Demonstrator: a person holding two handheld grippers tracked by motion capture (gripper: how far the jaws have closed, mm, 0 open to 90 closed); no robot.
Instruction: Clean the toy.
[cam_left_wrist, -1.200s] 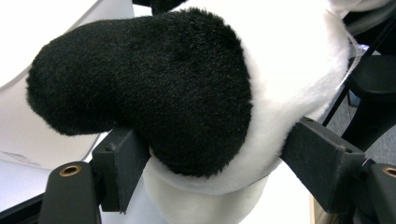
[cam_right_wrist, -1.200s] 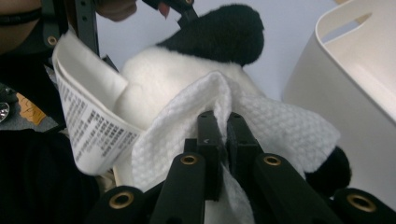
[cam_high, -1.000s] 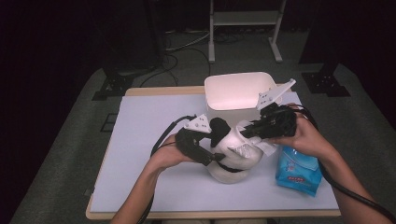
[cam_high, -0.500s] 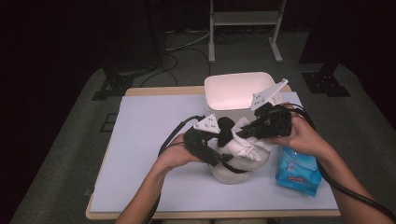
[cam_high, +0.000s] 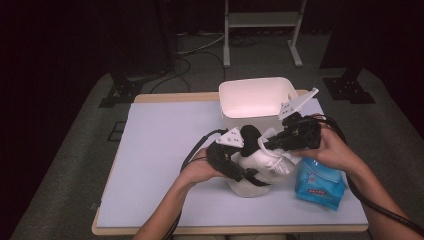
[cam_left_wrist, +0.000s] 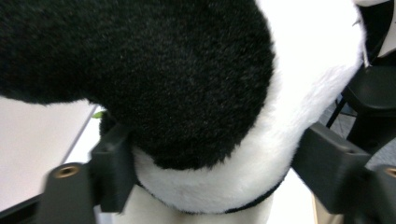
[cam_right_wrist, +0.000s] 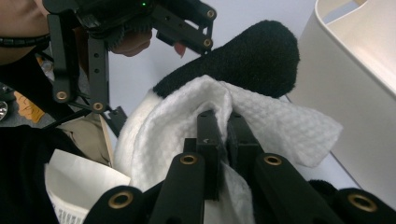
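Wiping is the job here. Left tongs (cam_high: 243, 150) hold a black-and-white plush toy (cam_high: 260, 170) tight, with one jaw on each side of its soft body (you can see this close up in the left gripper view). The toy (cam_left_wrist: 196, 116) sits at the middle of the counter (cam_high: 165, 150), a bit toward the right, just in front of the white bin (cam_high: 255, 100).

Right tongs (cam_right_wrist: 223, 122) are pinched shut on a white wipe (cam_right_wrist: 271, 121). A second ago these tongs were farther right and a little higher. Now they have come in closer, and the wipe lies on the toy, beside its black part (cam_right_wrist: 252, 60). The left tongs have also turned the toy a bit.

So the rubbing looks like it is well on its way. A blue pack of wipes (cam_high: 318, 182) lies to the right of the toy.
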